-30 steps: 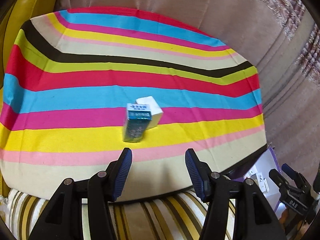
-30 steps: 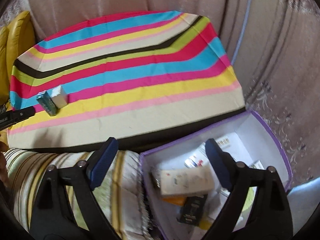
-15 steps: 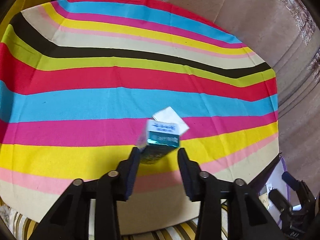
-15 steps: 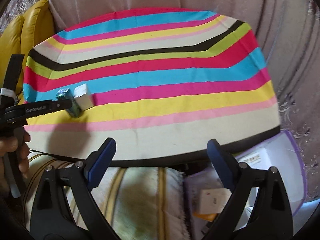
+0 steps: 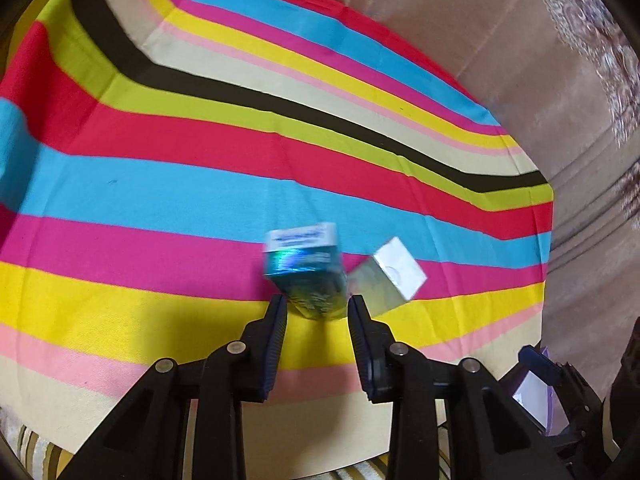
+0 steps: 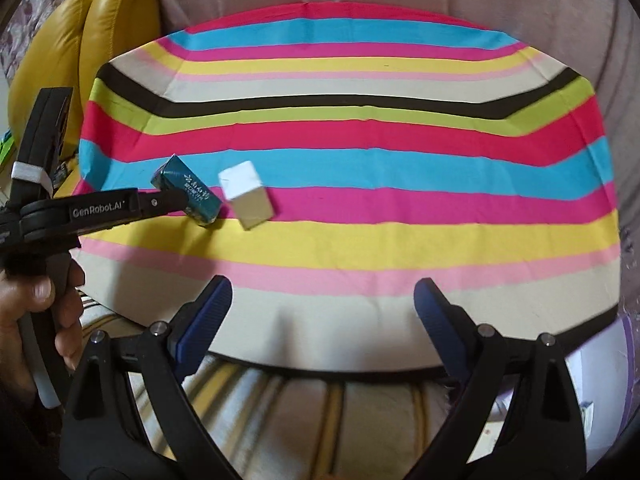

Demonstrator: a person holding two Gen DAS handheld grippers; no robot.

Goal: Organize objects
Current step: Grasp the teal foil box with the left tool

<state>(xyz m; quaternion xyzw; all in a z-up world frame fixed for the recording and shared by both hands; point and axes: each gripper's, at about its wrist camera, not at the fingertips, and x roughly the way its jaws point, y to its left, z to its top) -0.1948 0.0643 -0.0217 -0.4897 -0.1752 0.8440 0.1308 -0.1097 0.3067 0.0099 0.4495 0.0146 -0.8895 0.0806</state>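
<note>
A teal box lies on the striped tablecloth. My left gripper has its jaws closing on the box's near end, with both pads against its sides. A white box rests just right of the teal one, a small gap between them. My right gripper is open and empty above the table's near edge, well to the right of both boxes. A hand holds the left gripper's handle.
A purple-rimmed box sits low beside the table's right end. A yellow cushion stands at the far left, and a striped seat lies under the near edge. Pale curtain hangs behind the table.
The left gripper came forward and its jaws narrowed onto the teal box, which turned away from the white box. The right gripper swung left, from above the purple box to the table.
</note>
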